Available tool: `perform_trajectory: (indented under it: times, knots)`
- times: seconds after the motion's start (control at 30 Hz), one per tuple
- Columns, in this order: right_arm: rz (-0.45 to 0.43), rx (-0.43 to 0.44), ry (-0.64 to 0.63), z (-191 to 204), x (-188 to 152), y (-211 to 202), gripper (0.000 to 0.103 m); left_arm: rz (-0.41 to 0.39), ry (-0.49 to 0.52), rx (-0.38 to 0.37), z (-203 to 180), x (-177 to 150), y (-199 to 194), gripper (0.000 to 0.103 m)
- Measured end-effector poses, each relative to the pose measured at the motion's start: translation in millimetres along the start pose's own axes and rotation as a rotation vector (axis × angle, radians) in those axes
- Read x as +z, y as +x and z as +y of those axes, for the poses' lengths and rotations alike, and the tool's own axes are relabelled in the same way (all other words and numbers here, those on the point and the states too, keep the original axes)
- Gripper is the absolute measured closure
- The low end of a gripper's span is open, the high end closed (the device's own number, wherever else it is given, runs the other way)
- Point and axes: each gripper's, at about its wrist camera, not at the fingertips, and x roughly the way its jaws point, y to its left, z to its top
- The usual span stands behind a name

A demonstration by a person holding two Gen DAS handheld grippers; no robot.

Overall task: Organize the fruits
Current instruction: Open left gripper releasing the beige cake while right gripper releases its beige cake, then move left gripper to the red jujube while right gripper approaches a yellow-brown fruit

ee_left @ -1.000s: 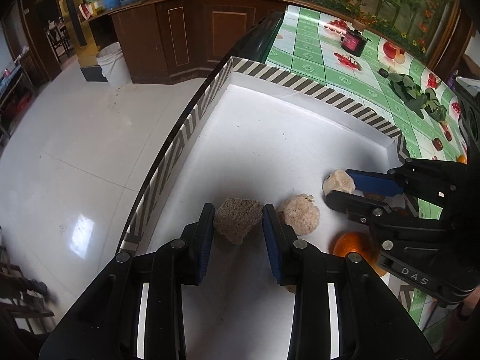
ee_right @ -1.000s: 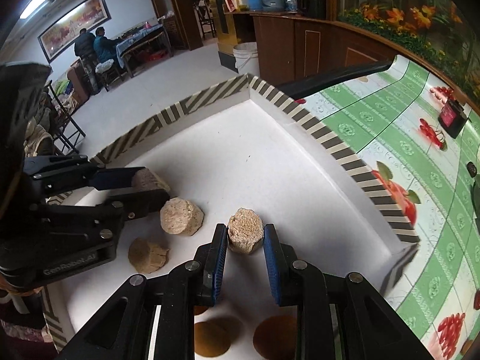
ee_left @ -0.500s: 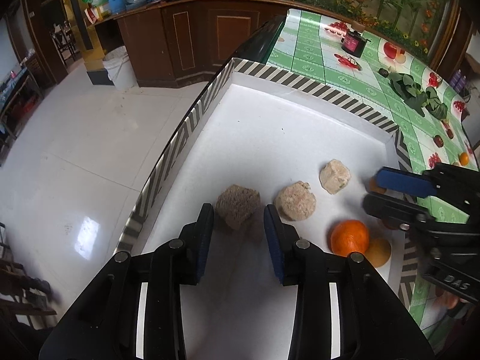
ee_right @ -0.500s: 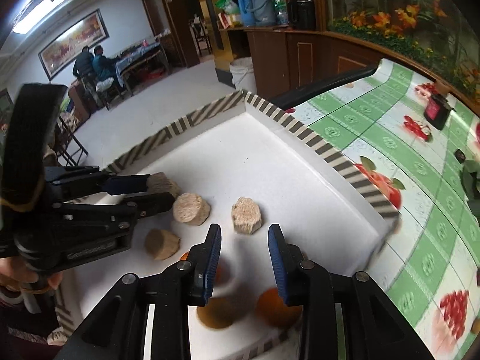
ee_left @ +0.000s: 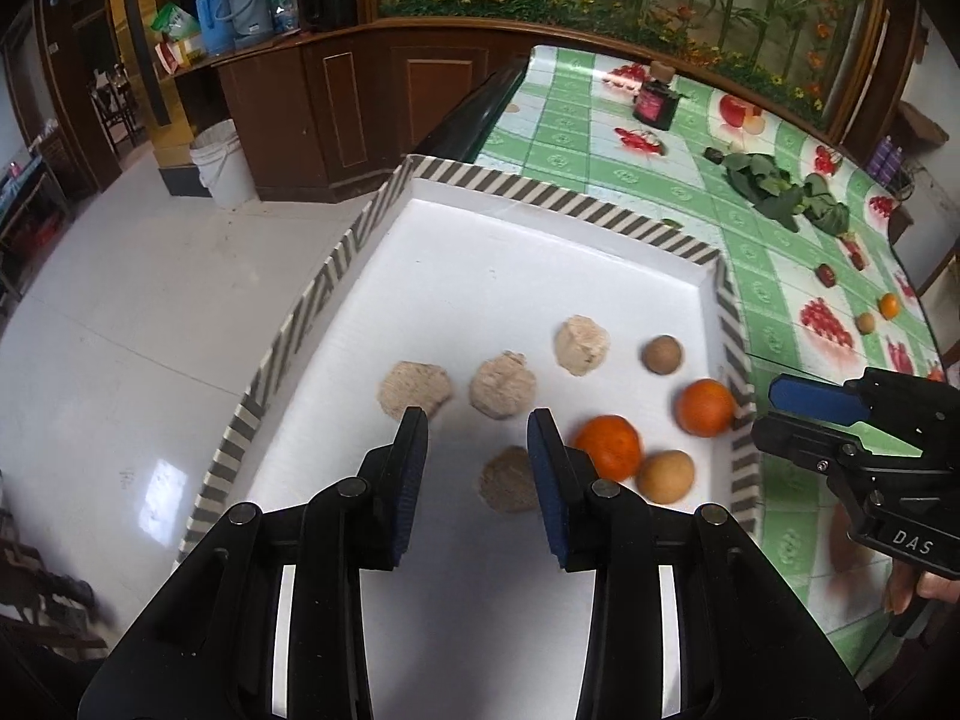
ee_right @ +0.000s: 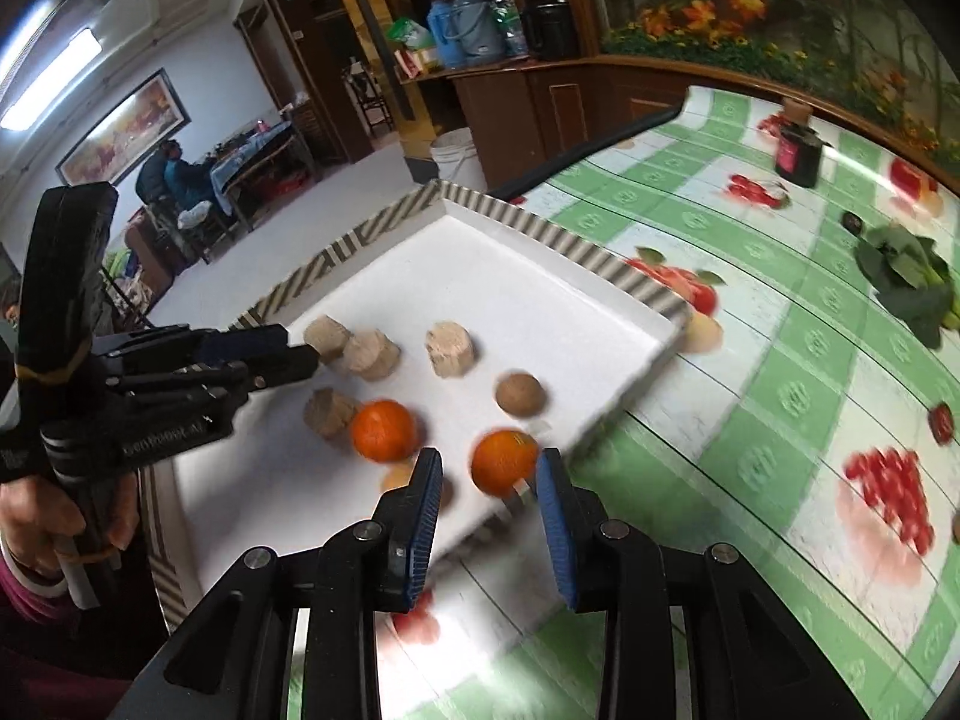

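On the white tray (ee_left: 540, 252) lie oranges (ee_left: 607, 445), both grippers empty.

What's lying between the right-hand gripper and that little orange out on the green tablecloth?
Nothing visible: only bare tablecloth separates the right gripper from the small orange. A small brown fruit sits close beside the orange.

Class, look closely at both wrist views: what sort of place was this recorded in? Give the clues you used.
Probably a restaurant or a similar dining hall. A table with a fruit-print green tablecloth stands beside a wooden counter carrying thermos flasks, and in the background people sit at another table under a framed picture.
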Motion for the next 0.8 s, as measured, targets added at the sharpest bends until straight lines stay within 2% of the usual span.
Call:
perform_trajectory:
  times: [0.13,0.2,0.3,0.4,0.67,0.8]
  knots:
    - [-0.026,-0.012,0.016,-5.5,-11.0,-18.0,0.072,-0.005,0.010,-0.084,-12.6,-3.5,-6.9,0.065]
    - [-0.039,-0.014,0.032,-11.5,-15.8,-26.6,0.072,-0.016,0.018,-0.115,-18.6,-5.5,-11.2,0.048]
    - [-0.042,-0.039,0.053,-23.9,-23.8,-35.5,0.072,-0.032,0.039,-0.159,-33.3,-7.3,-17.1,0.047]
    - [-0.036,-0.074,0.076,-39.7,-37.1,-42.5,0.072,-0.028,0.064,-0.157,-46.7,-8.9,-17.0,0.047]
    - [-0.040,-0.143,0.216,-98.6,-76.3,-67.9,0.071,0.012,0.134,-0.210,-98.4,-10.8,-6.5,0.047]
    - [-0.075,-0.229,0.280,-133.9,-92.1,-89.4,0.071,0.021,0.177,-0.235,-126.1,-9.7,-2.4,0.047]
